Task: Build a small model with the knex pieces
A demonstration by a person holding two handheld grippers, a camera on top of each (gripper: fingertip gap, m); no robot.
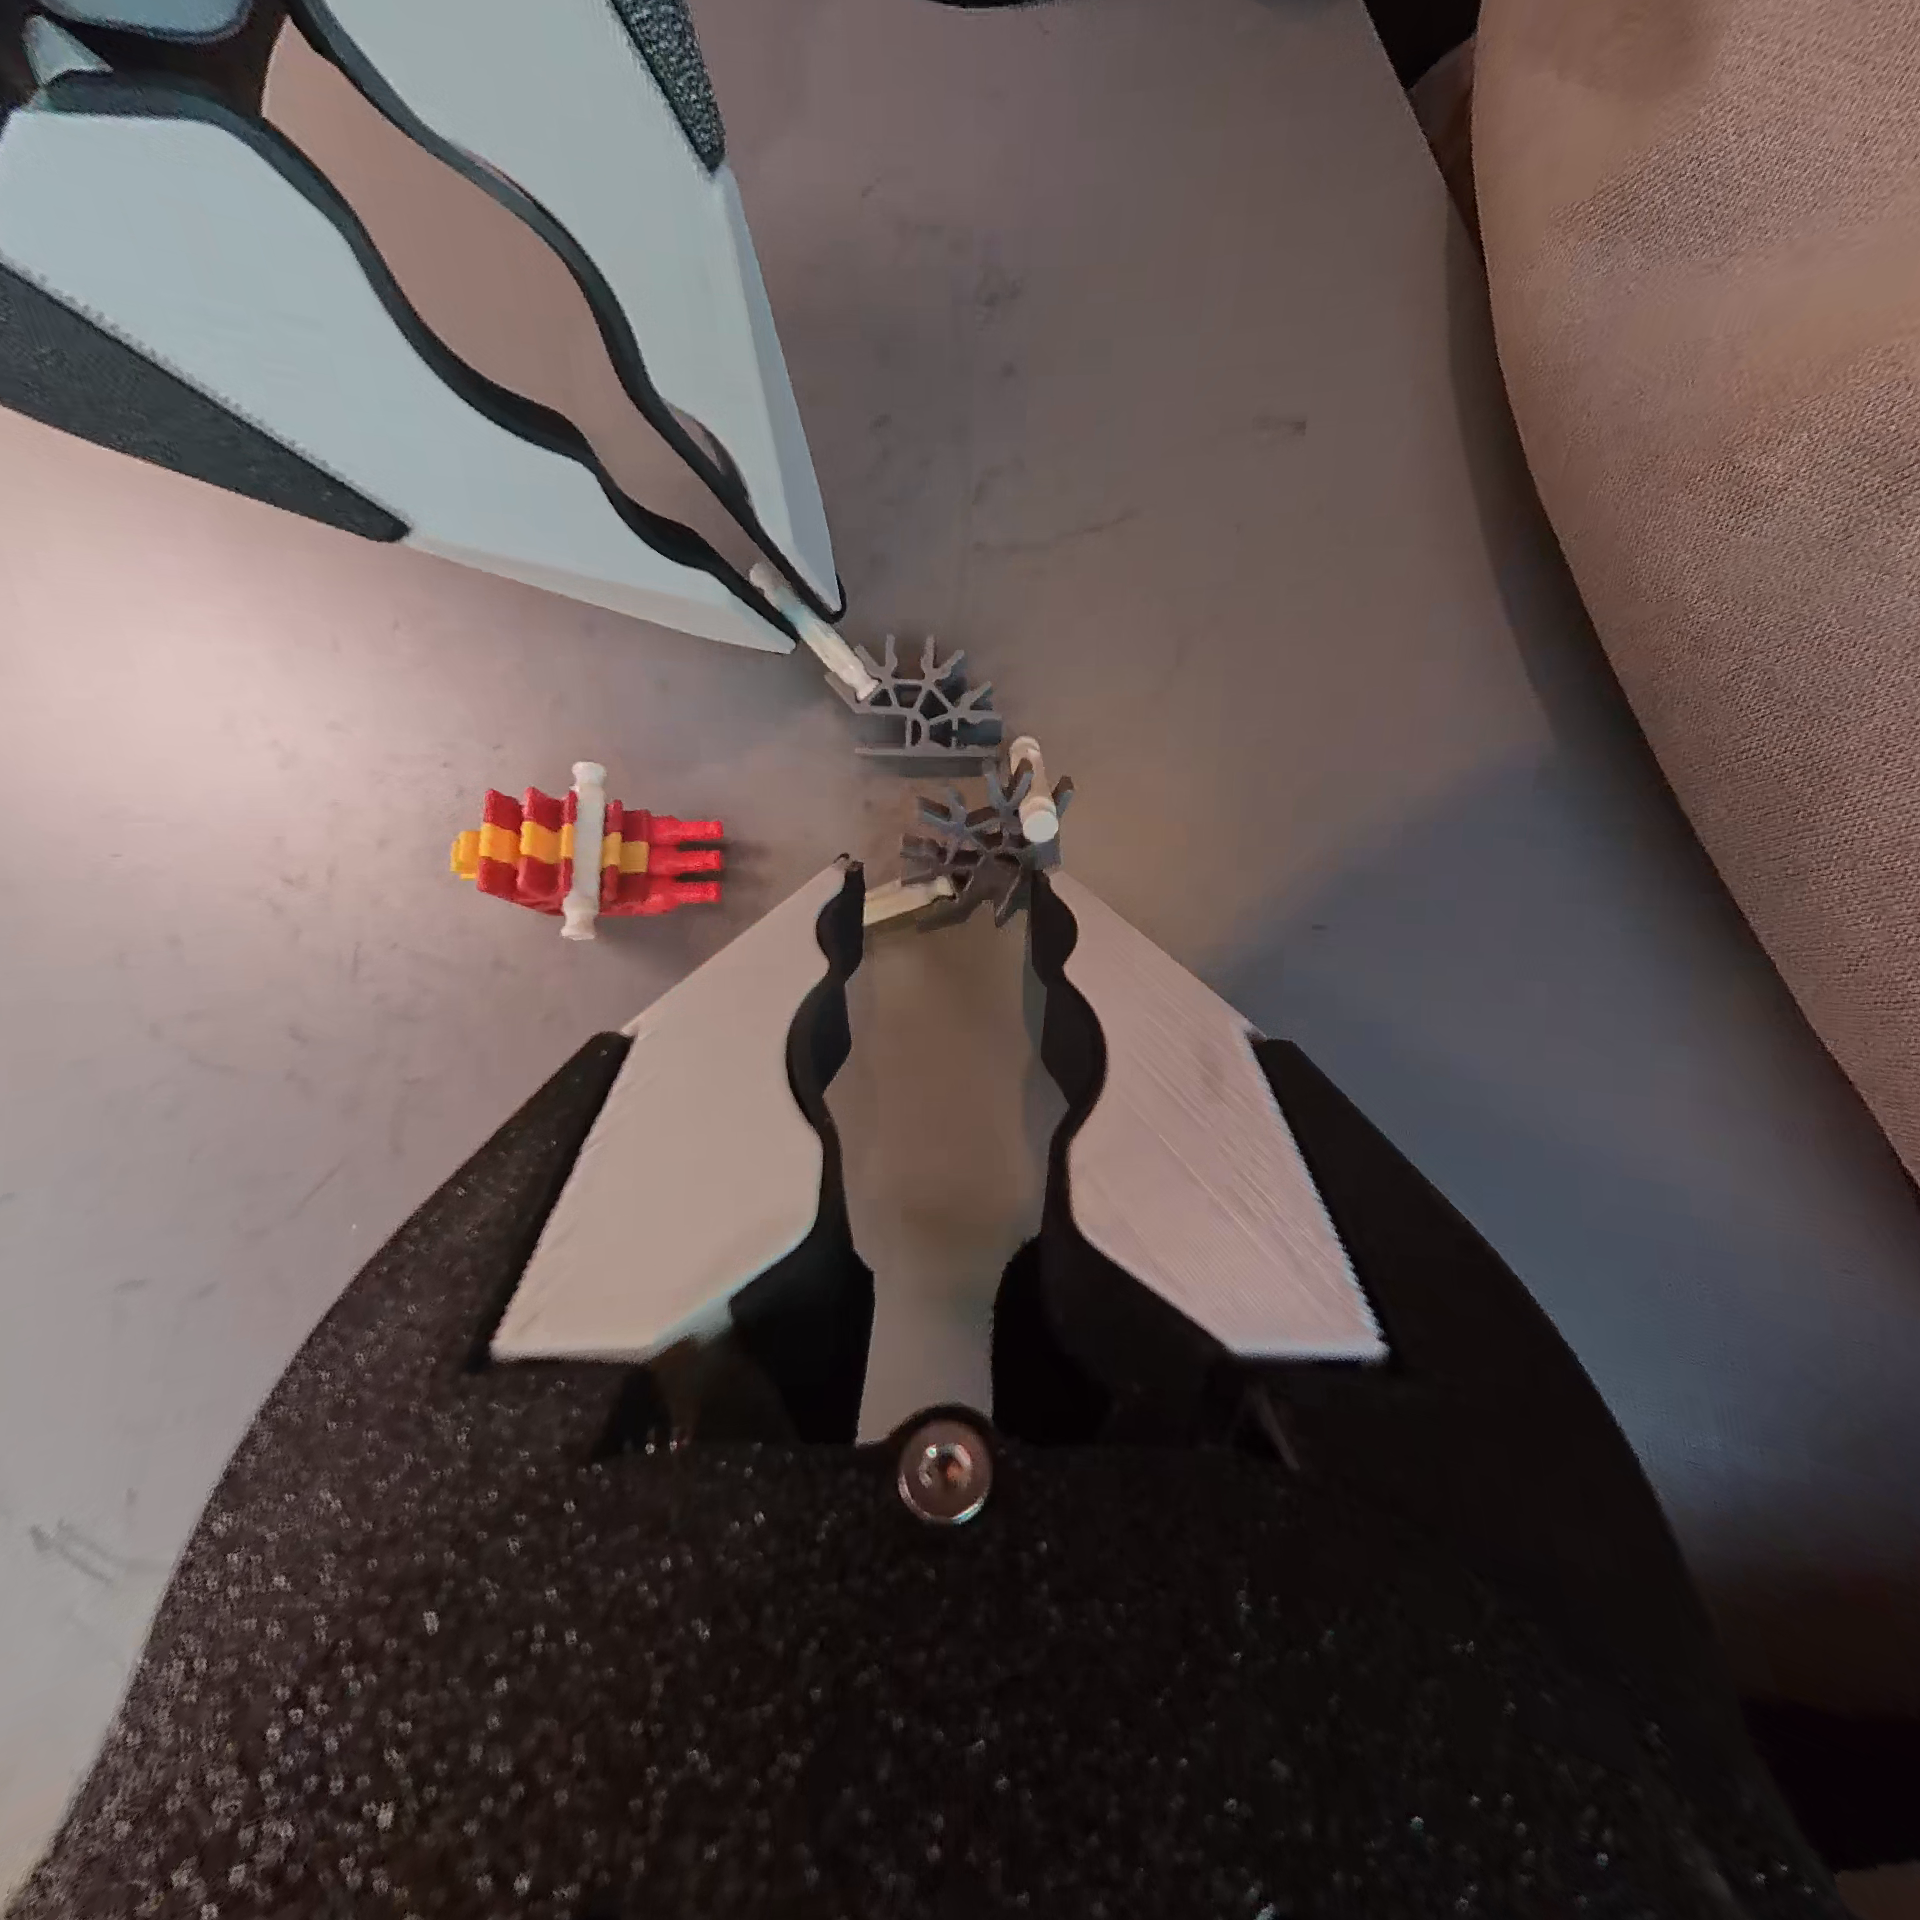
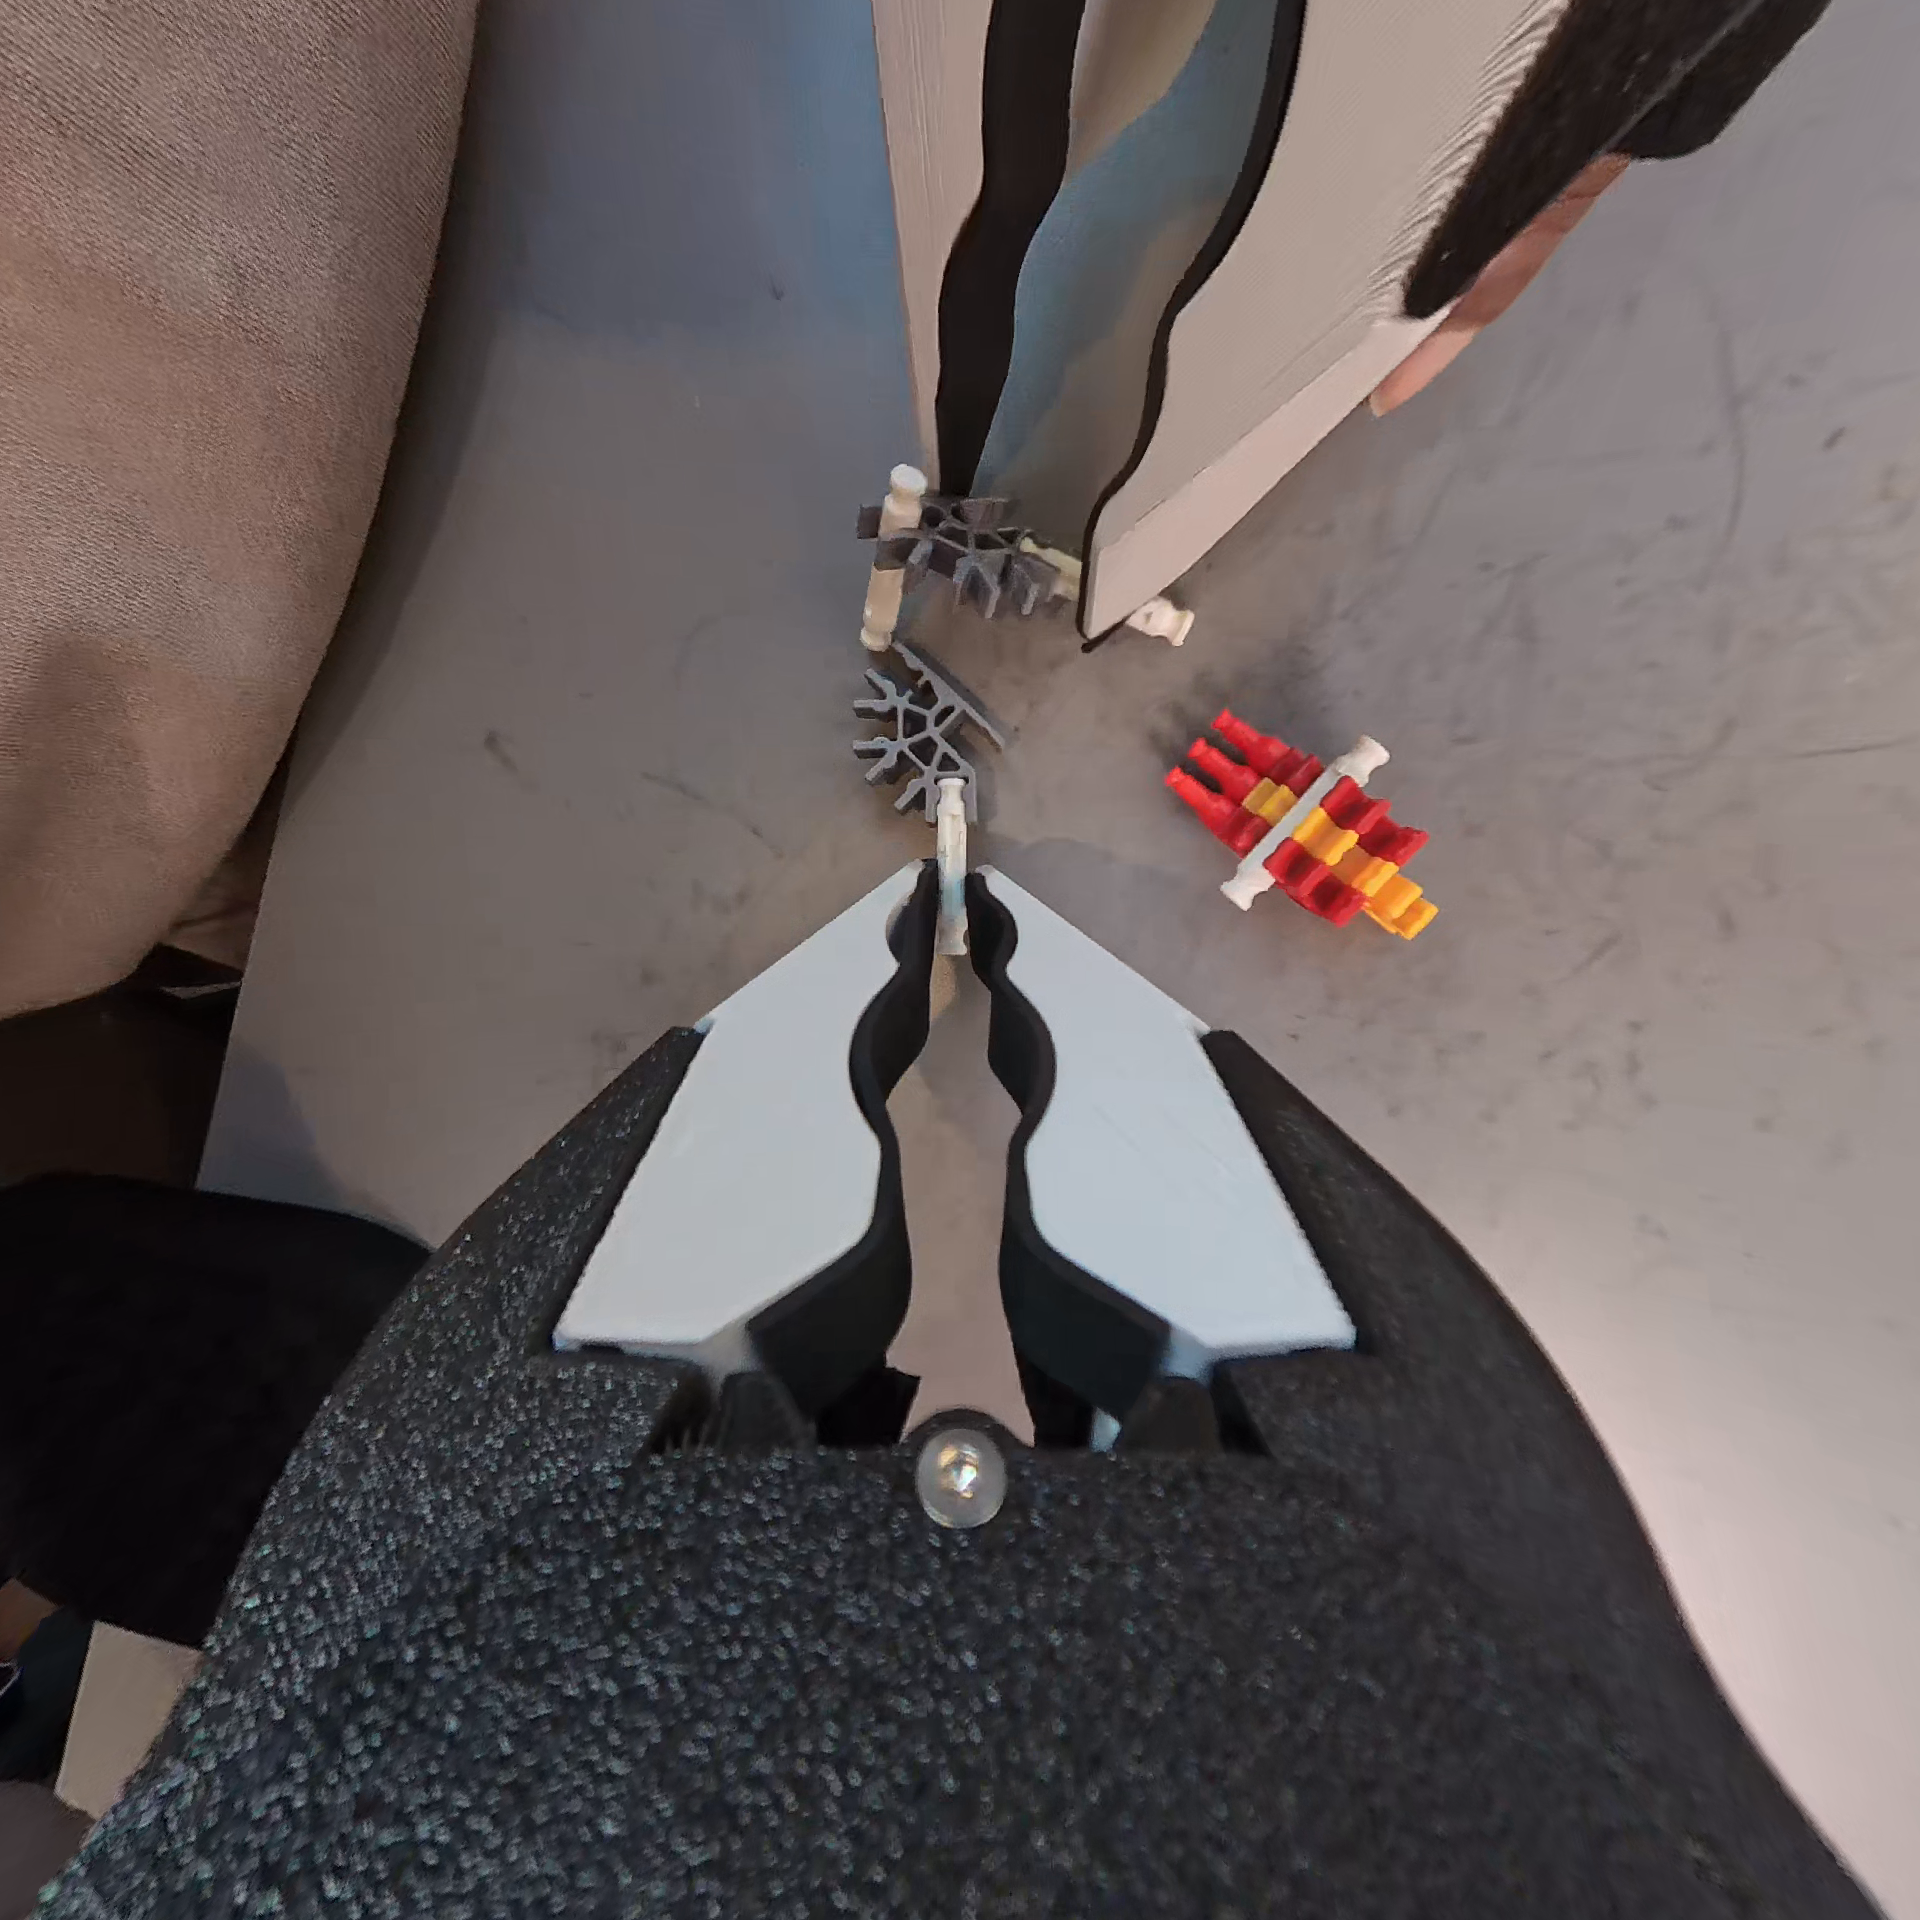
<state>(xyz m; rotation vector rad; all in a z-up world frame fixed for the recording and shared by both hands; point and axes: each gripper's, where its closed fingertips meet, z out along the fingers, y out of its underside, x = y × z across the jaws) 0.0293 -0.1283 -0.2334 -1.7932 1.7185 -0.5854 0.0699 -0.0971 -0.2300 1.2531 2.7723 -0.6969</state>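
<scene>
Here, right tool (image 2: pixel 948 883) pinching white rod (image 2: pixel 951 862) (gray connector (image 2: pixel 920 743) attached)

The two grey connector pieces (image 2: pixel 925 743) and their white rods fill the narrow gap between the left gripper (image 1: pixel 945 873) and the right gripper (image 2: pixel 948 883). A red and yellow cluster (image 2: pixel 1304 826) lies apart to one side. A brown cushion (image 2: pixel 187 416) walls the other side. Beyond the cluster the grey surface (image 2: pixel 1662 831) lies open.
</scene>
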